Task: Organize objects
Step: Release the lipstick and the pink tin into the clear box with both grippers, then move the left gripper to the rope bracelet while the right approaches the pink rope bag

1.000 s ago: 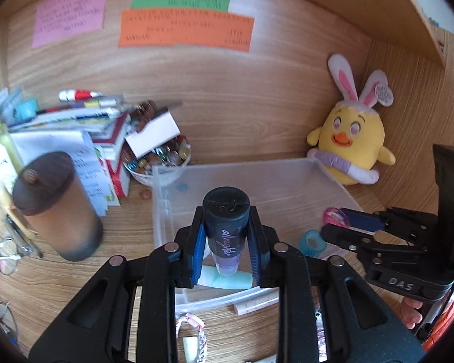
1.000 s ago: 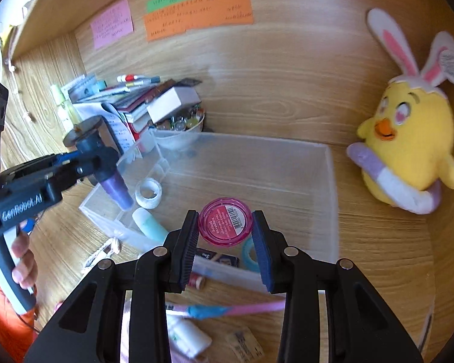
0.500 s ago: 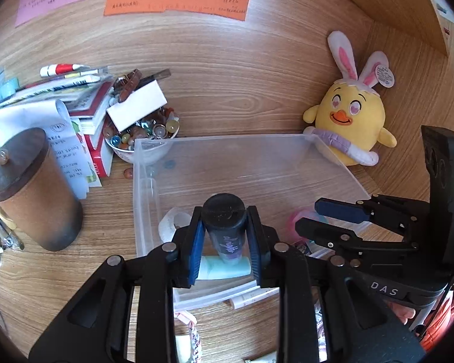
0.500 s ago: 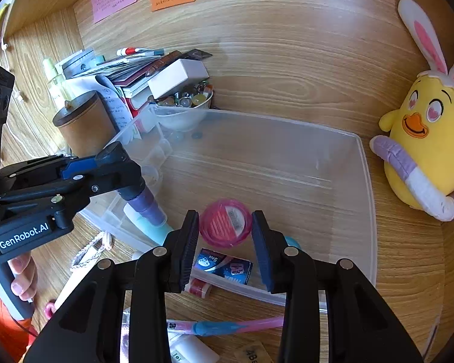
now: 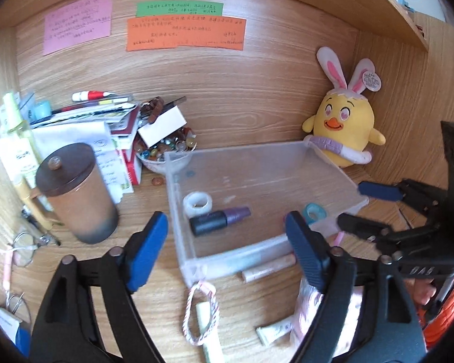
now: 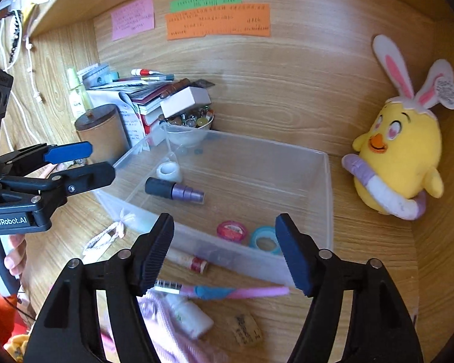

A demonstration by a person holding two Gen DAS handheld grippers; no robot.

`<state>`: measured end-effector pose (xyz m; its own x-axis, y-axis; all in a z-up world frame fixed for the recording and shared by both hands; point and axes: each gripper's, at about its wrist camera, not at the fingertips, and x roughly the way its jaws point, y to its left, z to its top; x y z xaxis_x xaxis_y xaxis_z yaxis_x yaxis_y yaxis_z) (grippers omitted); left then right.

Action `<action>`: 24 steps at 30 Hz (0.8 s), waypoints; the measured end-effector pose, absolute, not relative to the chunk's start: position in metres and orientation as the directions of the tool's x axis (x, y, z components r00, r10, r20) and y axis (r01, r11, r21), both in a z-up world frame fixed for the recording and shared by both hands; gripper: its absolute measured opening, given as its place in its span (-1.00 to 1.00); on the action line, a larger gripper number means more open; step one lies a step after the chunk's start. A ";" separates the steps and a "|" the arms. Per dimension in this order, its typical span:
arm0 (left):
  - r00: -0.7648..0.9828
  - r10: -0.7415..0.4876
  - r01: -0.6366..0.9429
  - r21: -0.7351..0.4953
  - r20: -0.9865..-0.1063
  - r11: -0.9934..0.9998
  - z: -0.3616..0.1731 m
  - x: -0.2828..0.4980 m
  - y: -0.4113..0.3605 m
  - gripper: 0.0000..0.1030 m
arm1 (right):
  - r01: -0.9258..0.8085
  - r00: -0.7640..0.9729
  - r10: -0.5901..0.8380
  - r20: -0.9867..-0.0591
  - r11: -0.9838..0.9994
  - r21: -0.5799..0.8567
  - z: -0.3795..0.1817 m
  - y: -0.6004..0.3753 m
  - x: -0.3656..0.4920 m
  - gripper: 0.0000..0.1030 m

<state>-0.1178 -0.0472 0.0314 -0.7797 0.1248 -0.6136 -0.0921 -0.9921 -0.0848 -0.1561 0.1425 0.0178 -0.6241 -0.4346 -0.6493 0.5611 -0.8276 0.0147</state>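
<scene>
Two claws hang over the near edge of the clear bin (image 6: 327, 199), both with jaws opening and nothing between them. The left claw (image 5: 227, 248) stands above the bin's left front corner; the right claw (image 6: 224, 251) stands over the front wall. Inside the bin lie a purple tube (image 6: 174, 192) with a black cap, on its side near the left wall, a white tape roll (image 6: 168, 171) just behind it, a pink pot (image 6: 232, 232) and a blue tape roll (image 6: 265, 240) side by side against the front wall.

Judging by this, both drops are done and the step in hand is the release and pull-away. To do it well, let the jaws finish spreading before either claw moves, then lift clear of the bin wall so no finger catches its rim and drags the light bin across the surface.

Plenty is left outside: a pink-and-blue pen (image 6: 227, 292) and a red-capped stick (image 6: 189, 261) lie just before the front wall, and a white bottle (image 6: 189, 316) near them. The pen is the likely next pick for the right claw; it lies flat, so grip across its middle, with the jaws straddling it.
</scene>
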 end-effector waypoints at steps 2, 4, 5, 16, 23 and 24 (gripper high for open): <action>-0.772 0.108 -0.083 -0.069 -0.626 -0.994 0.027 -0.110 -0.050 0.72 | 0.563 -0.624 -0.439 -0.647 -0.827 0.018 0.018 0.148 -0.149 0.37; -0.760 0.096 -0.077 -0.057 -0.643 -0.995 0.021 -0.105 -0.052 0.76 | 0.567 -0.620 -0.445 -0.647 -0.823 0.023 0.018 0.152 -0.141 0.45; -0.754 0.090 -0.074 -0.051 -0.651 -0.996 0.018 -0.103 -0.053 0.77 | 0.571 -0.619 -0.445 -0.647 -0.821 0.018 0.016 0.154 -0.136 0.48; -0.607 0.095 -0.049 -0.081 -0.789 -0.995 -0.038 -0.113 -0.064 0.77 | 0.621 -0.532 -0.465 -0.708 -0.782 0.046 -0.017 0.158 -0.099 0.53; -0.590 0.063 -0.011 -0.070 -0.805 -0.997 -0.057 -0.129 -0.063 0.72 | 0.668 -0.464 -0.468 -0.753 -0.743 0.050 -0.038 0.148 -0.082 0.60; -0.591 0.059 -0.011 -0.066 -0.805 -0.998 -0.058 -0.129 -0.062 0.63 | 0.673 -0.455 -0.468 -0.758 -0.738 0.052 -0.041 0.146 -0.081 0.60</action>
